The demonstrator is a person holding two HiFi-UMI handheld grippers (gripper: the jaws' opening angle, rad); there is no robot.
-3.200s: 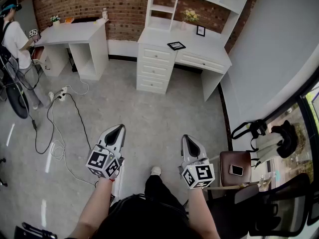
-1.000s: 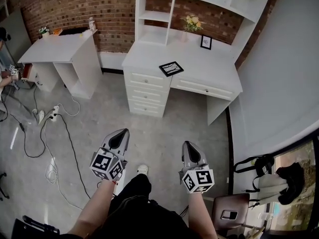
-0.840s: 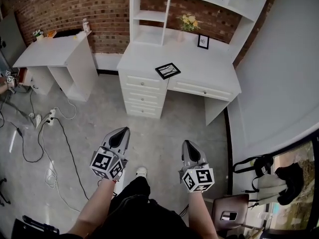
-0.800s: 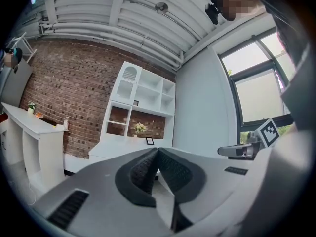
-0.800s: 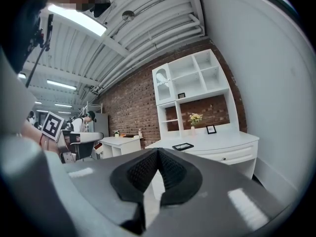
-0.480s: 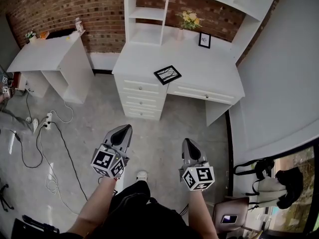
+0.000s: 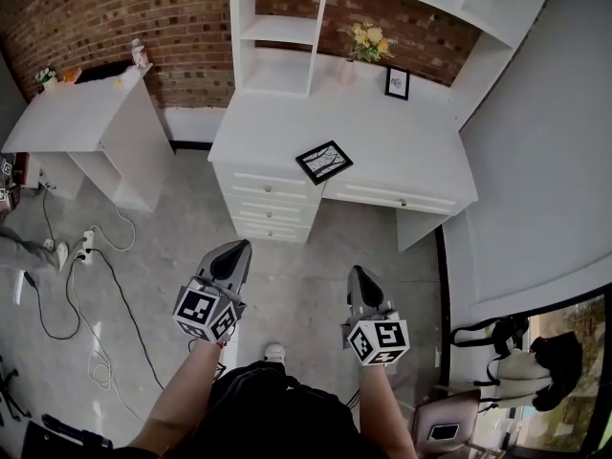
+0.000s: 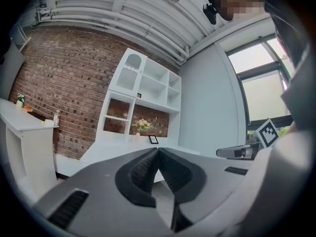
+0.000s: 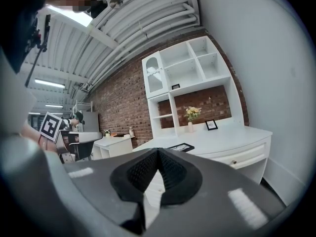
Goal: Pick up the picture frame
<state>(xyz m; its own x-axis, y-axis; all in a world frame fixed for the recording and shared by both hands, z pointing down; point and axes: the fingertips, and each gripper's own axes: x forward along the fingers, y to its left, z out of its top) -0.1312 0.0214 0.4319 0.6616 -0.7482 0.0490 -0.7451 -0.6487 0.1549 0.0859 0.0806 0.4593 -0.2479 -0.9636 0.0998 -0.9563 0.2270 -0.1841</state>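
The frame [image 7: 324, 162] lies flat on the white desk [image 7: 421, 161], near its front edge above the drawers [image 7: 273, 204]. It is well ahead of both grippers and a little nearer the right gripper [image 7: 356, 273] than the left gripper [image 7: 238, 246], with its long axis roughly along that edge, slightly skewed. Both grippers are closed tip to tip with nothing between their ribbed black pads [image 9: 173, 176], so one must presumably open before reaching. The frame is a thin, dark-rimmed rectangle with a pale picture, likely rigid and low-lying, leaving little edge to pinch.
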